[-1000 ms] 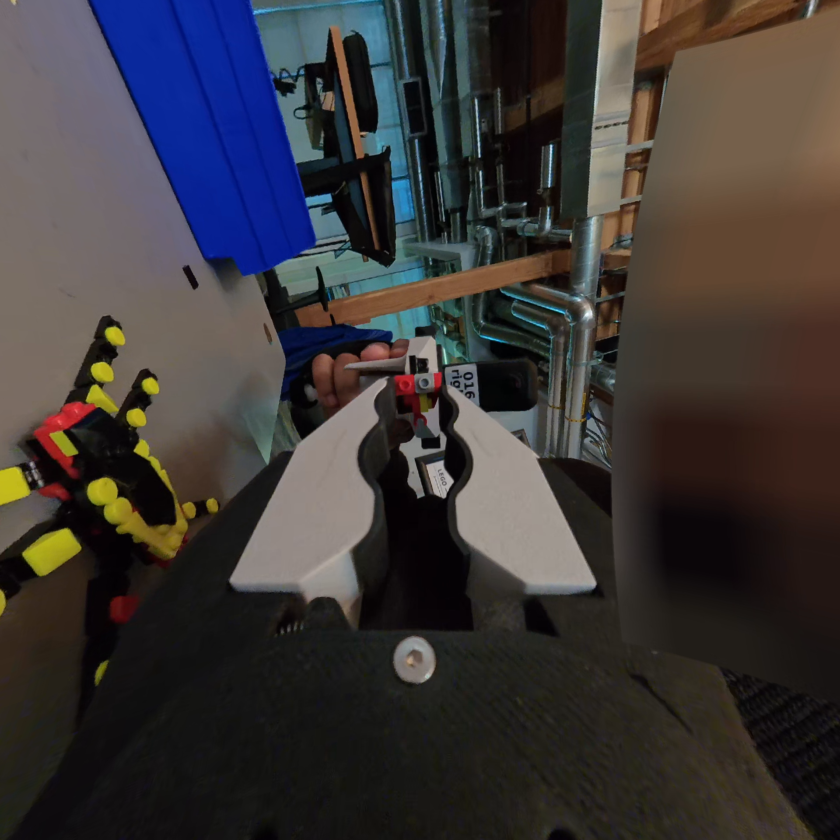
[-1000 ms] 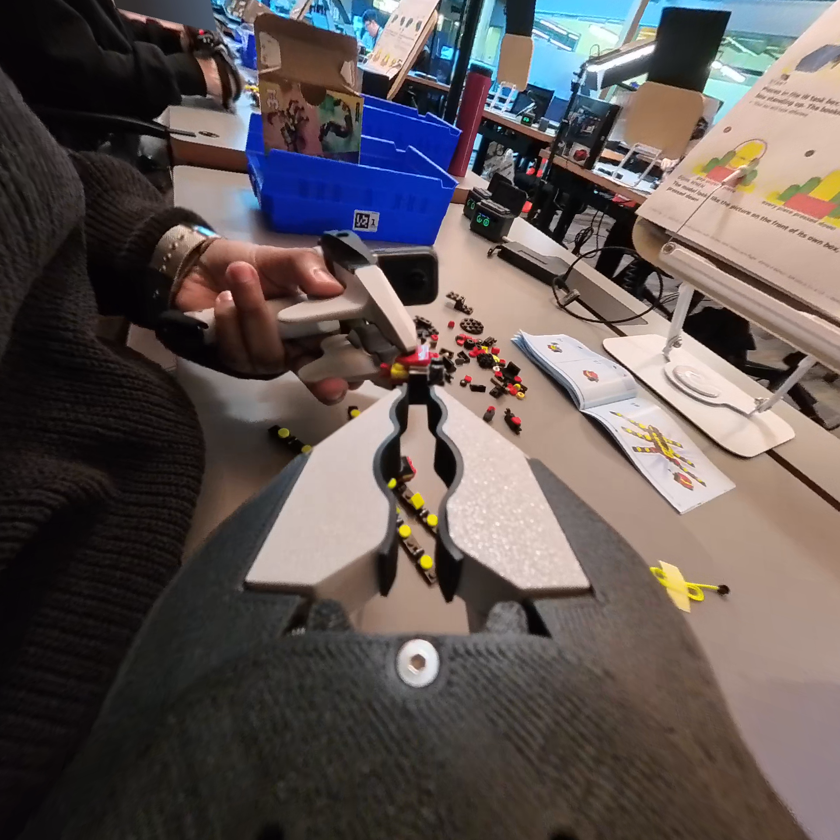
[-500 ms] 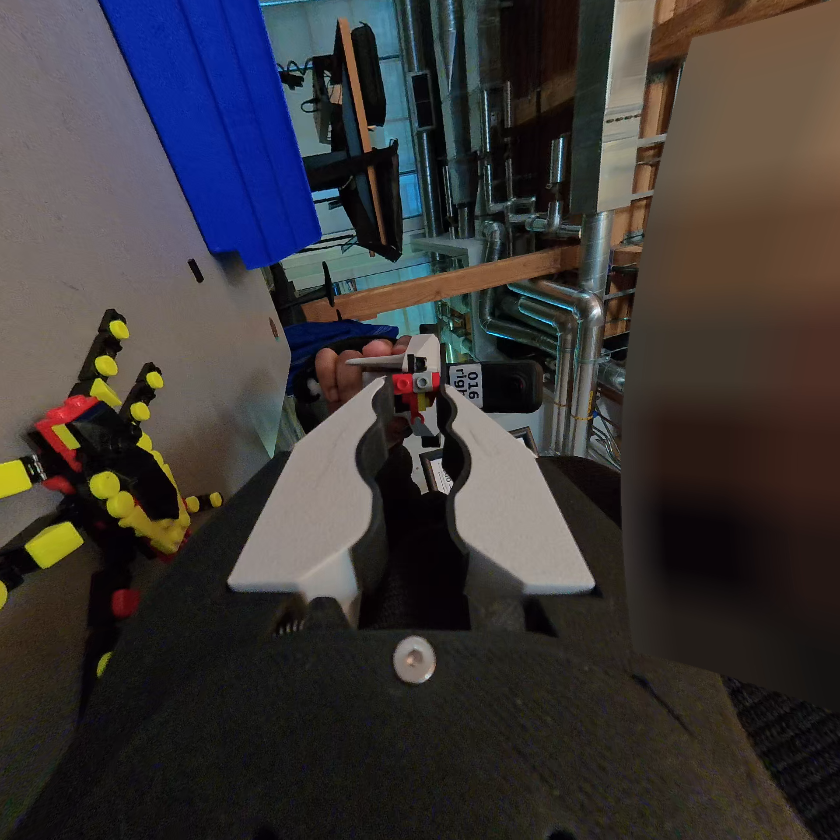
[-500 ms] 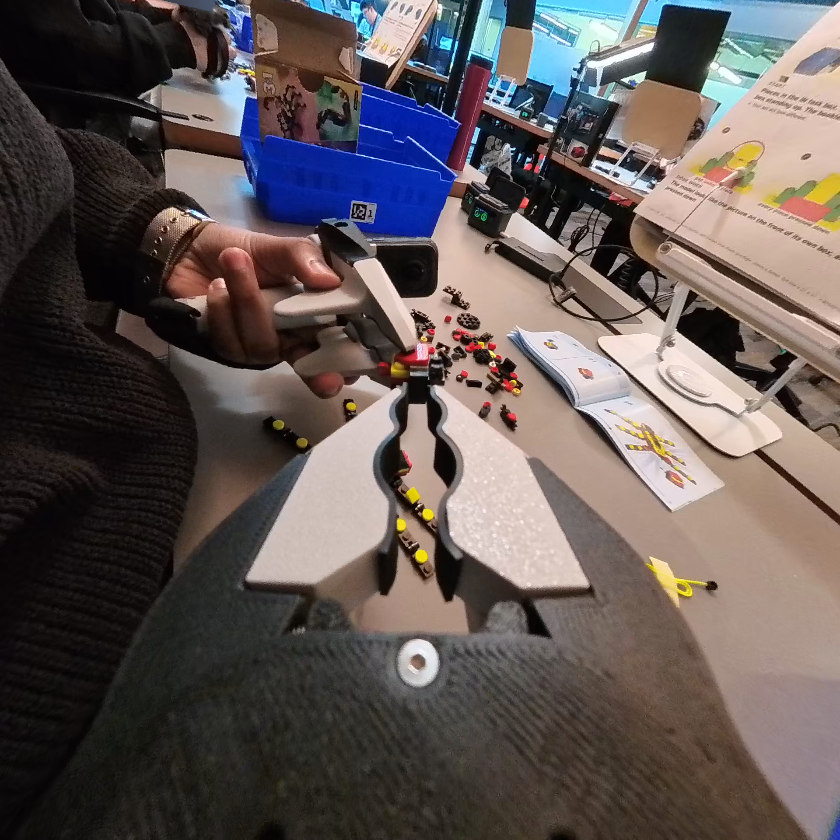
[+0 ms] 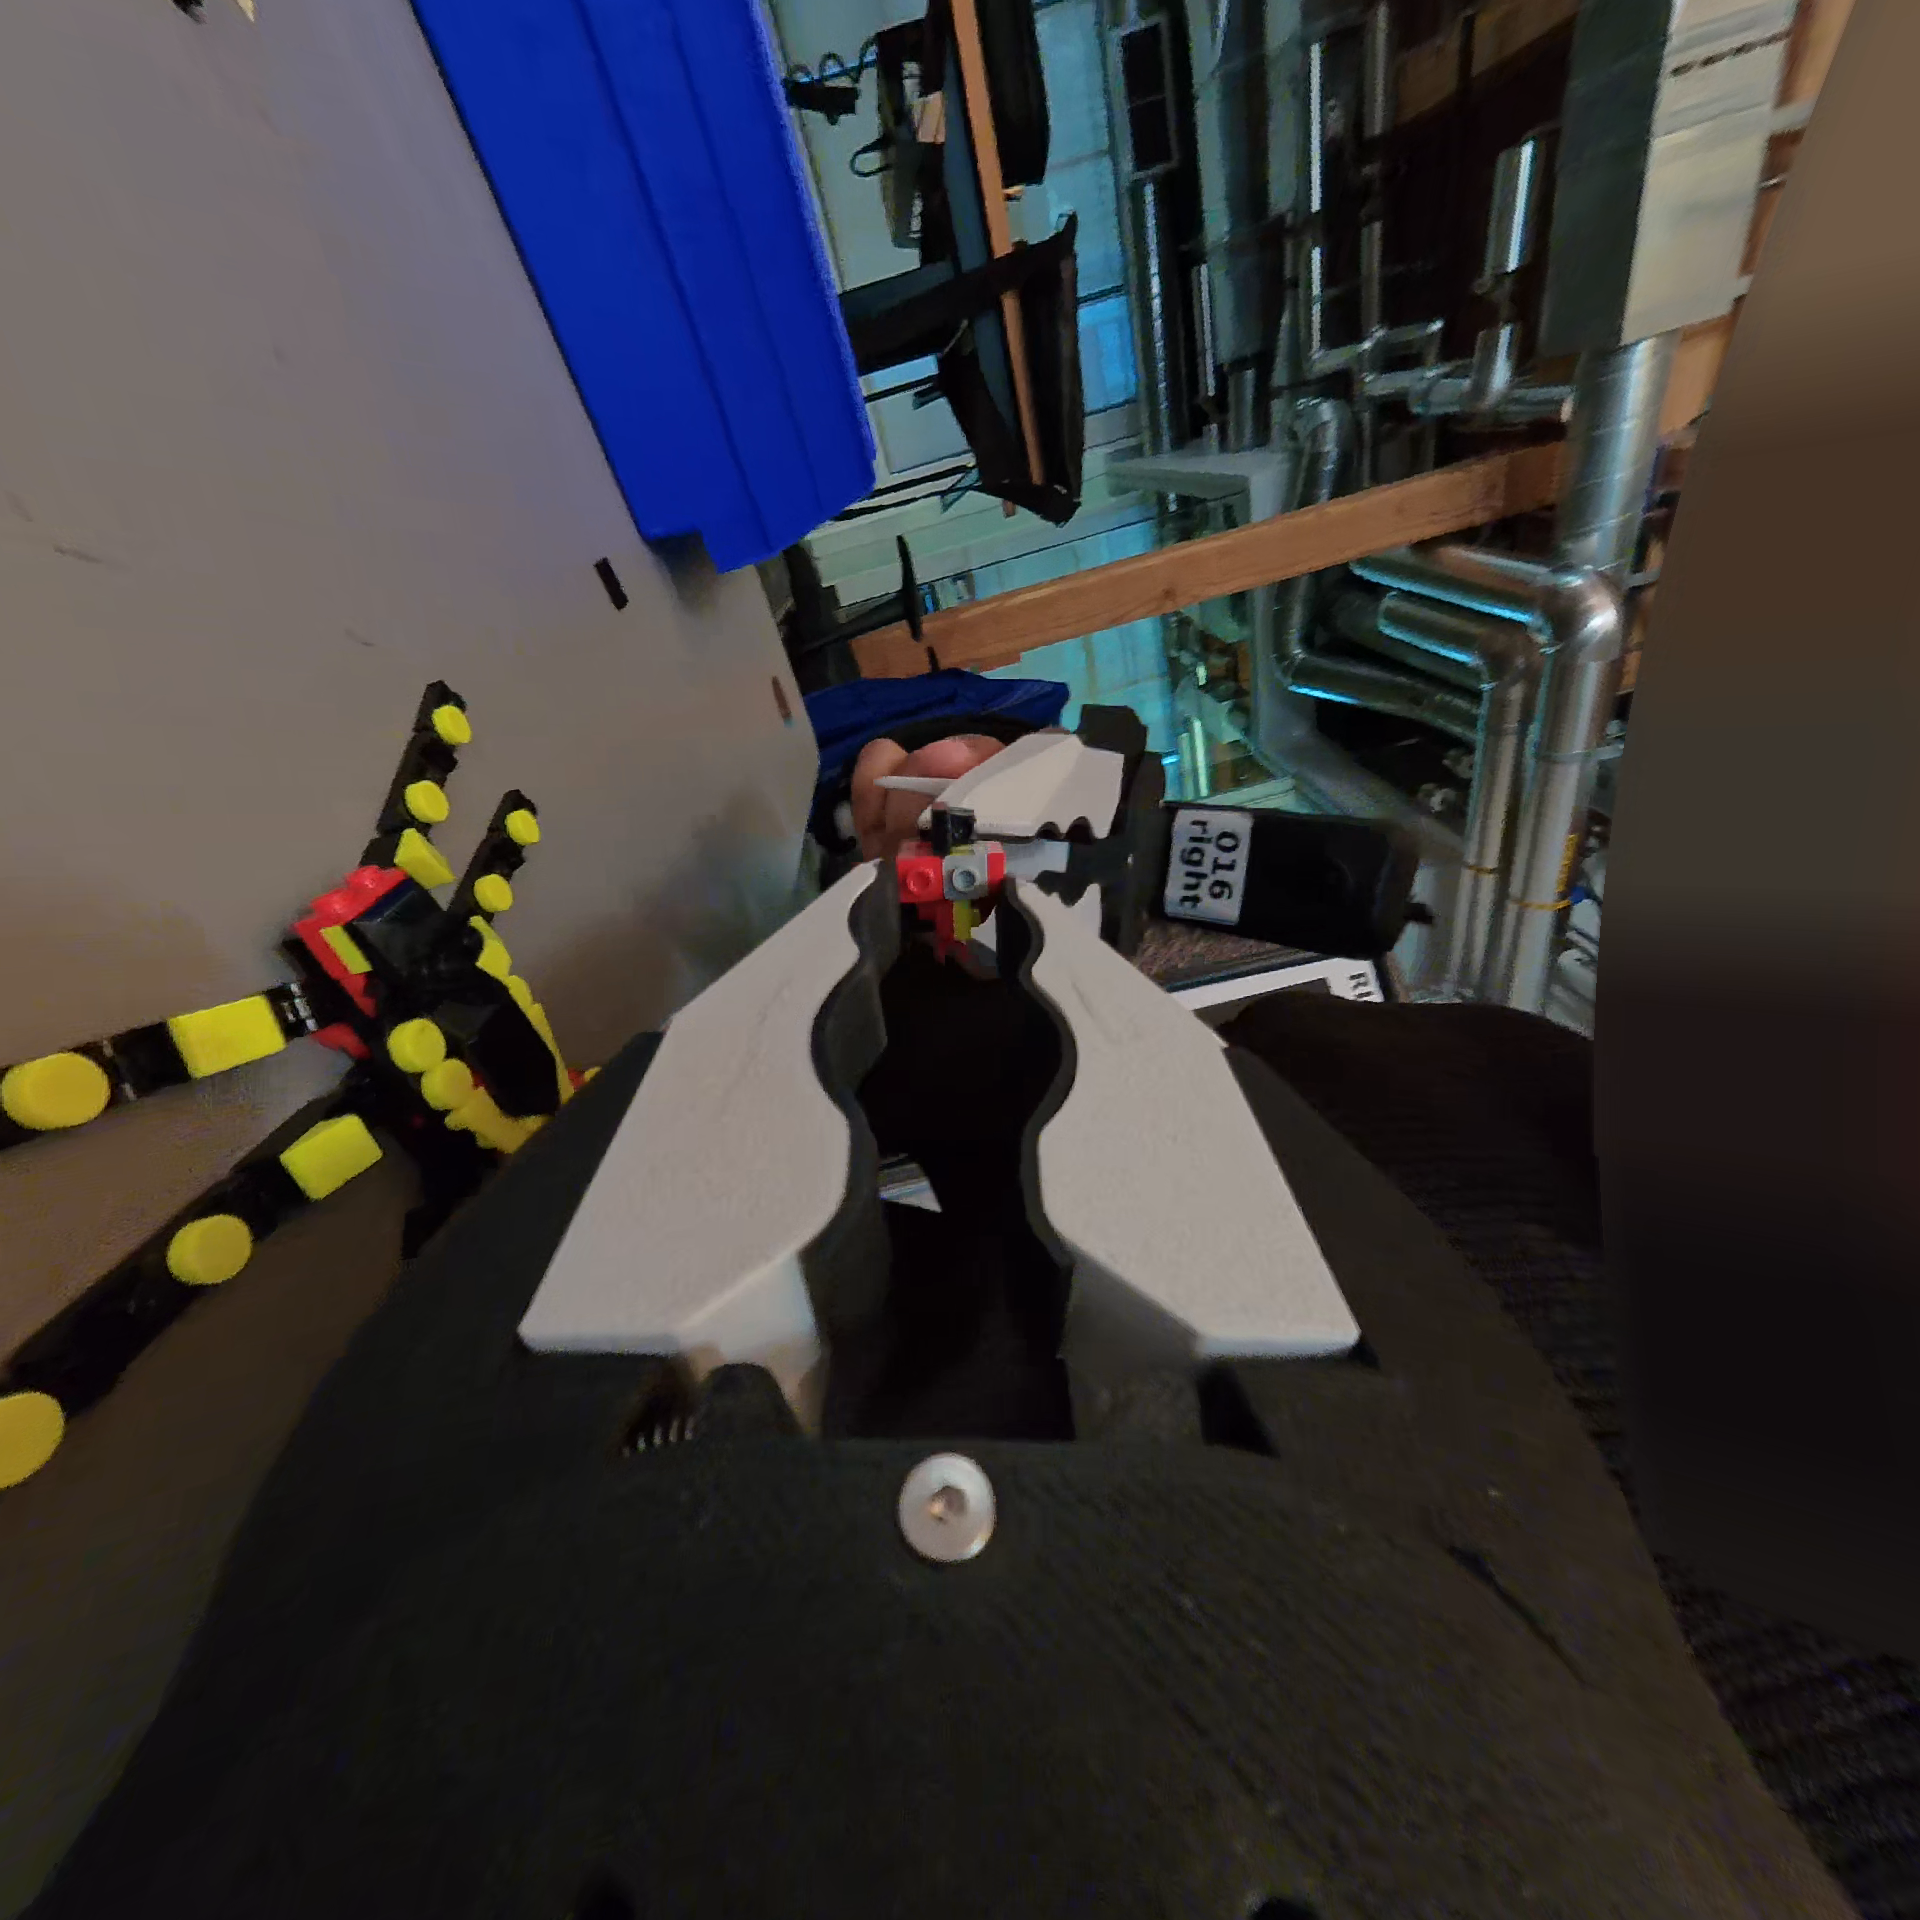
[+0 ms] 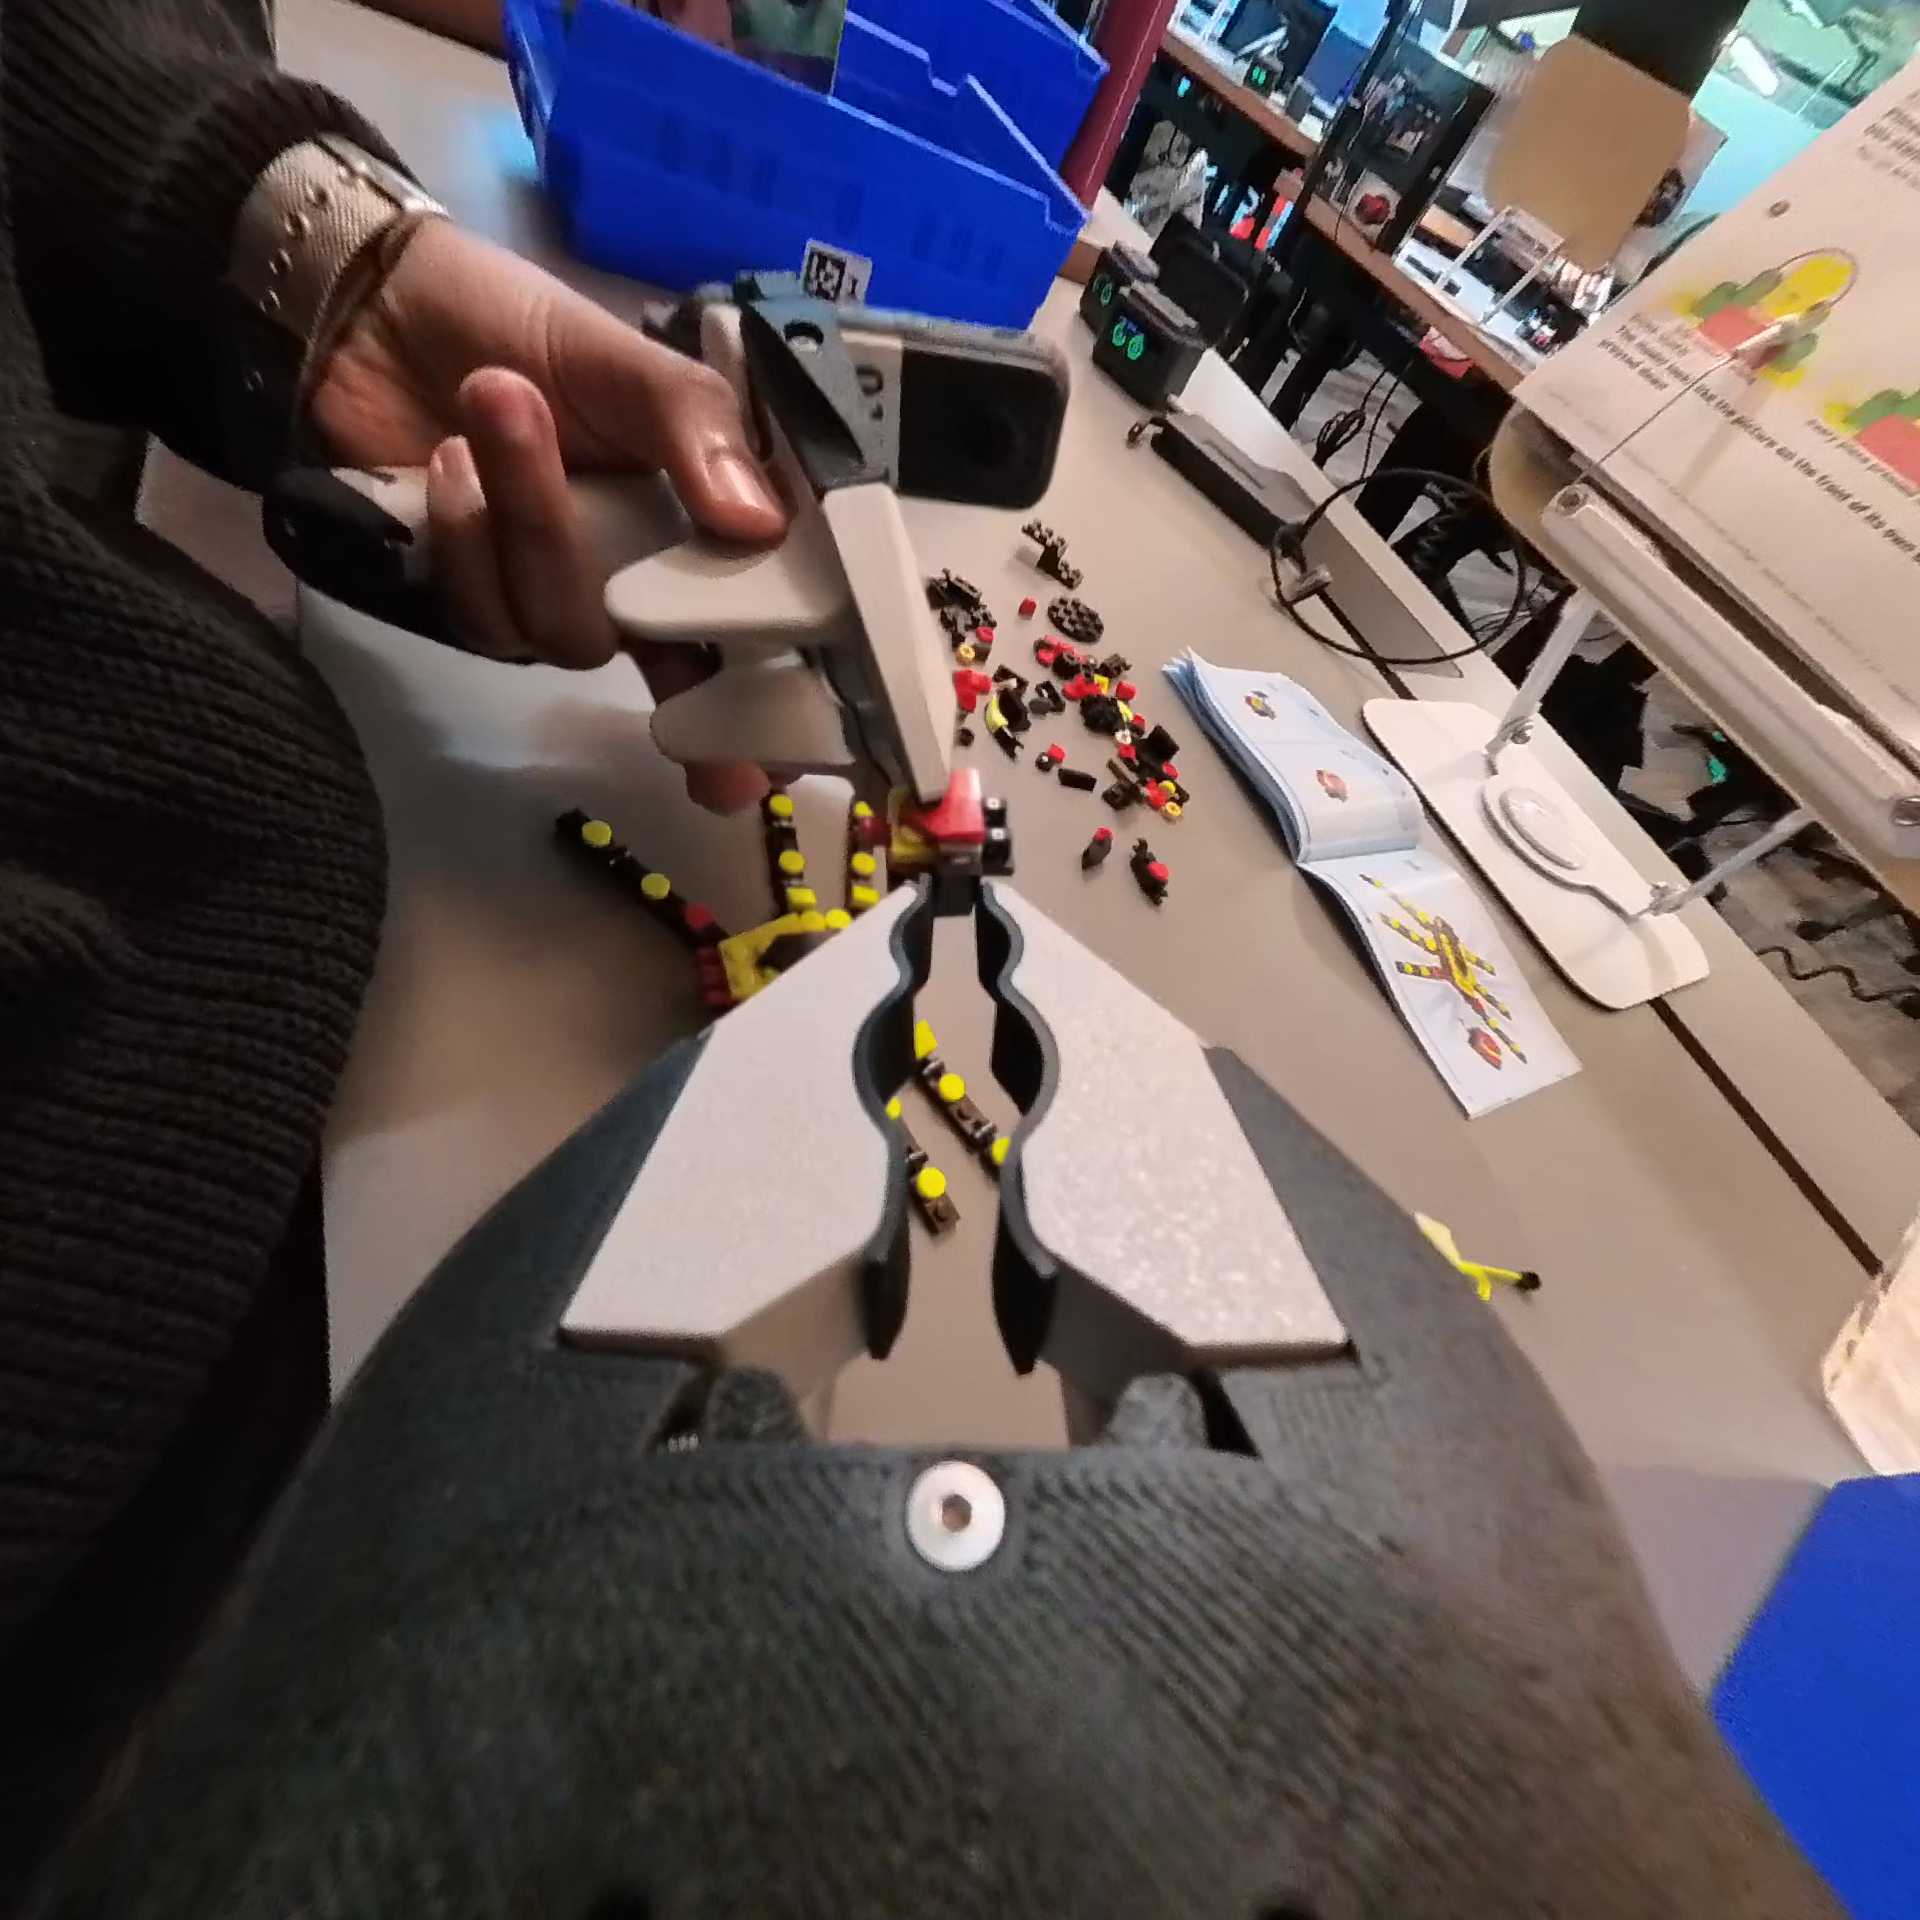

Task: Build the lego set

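Observation:
My left gripper (image 5: 940, 902) is shut on a small red, grey and yellow lego sub-assembly (image 5: 951, 881). My right gripper (image 6: 951, 891) is shut on a small black piece (image 6: 951, 871) and holds it against that sub-assembly (image 6: 954, 819). The two grippers meet tip to tip above the table. In the right wrist view a hand holds the left gripper (image 6: 920, 805), which points down. A black, yellow and red spider-like lego model (image 6: 790, 935) lies on the table right below them; it also shows in the left wrist view (image 5: 416, 997).
A pile of loose black, red and yellow pieces (image 6: 1081, 707) lies behind the grippers. An open instruction booklet (image 6: 1351, 862) and a white stand base (image 6: 1538, 831) are to the right. Blue bins (image 6: 790, 187) stand at the back. A yellow piece (image 6: 1475, 1262) lies near right. The tips of both grippers are at nearly the same place.
Both grippers have come down closer to the table, still joined at the tips. The left gripper now points more steeply down, and the spider model shows under them.

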A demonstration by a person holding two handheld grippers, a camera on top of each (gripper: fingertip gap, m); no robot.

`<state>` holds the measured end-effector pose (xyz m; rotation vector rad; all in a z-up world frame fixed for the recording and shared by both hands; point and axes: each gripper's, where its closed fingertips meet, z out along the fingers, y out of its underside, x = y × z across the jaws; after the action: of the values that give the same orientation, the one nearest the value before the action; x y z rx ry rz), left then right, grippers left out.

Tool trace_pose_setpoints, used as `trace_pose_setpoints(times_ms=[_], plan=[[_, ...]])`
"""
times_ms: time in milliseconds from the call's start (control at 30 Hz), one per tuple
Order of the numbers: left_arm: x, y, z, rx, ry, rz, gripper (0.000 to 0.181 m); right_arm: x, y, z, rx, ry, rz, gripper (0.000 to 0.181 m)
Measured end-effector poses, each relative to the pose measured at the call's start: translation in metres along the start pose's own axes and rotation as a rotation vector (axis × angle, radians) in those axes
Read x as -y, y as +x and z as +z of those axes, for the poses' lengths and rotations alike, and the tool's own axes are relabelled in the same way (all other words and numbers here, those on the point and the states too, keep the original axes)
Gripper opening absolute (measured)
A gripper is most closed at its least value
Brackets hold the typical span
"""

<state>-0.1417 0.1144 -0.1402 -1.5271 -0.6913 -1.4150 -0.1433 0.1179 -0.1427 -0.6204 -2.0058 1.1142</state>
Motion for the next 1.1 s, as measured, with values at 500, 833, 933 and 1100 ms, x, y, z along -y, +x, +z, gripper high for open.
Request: trace_pose_setpoints(times_ms=[500, 833, 933, 1100], plan=[[-0.002, -0.020, 0.003, 0.199, -0.001, 0.152, 0.016, -0.023, -0.002, 0.007, -0.002, -0.140, -0.015, 0.006], [0.007, -0.010, 0.002, 0.130, 0.060, 0.134, 0.016, -0.014, 0.007, 0.008, -0.027, -0.113, 0.086, 0.006], [0.008, -0.008, 0.002, 0.110, 0.067, 0.130, 0.016, -0.013, 0.009, 0.007, -0.030, -0.105, 0.104, 0.007], [0.013, -0.001, -0.001, 0.040, 0.099, 0.086, 0.016, -0.010, 0.011, 0.003, -0.019, -0.068, 0.165, 0.016]])
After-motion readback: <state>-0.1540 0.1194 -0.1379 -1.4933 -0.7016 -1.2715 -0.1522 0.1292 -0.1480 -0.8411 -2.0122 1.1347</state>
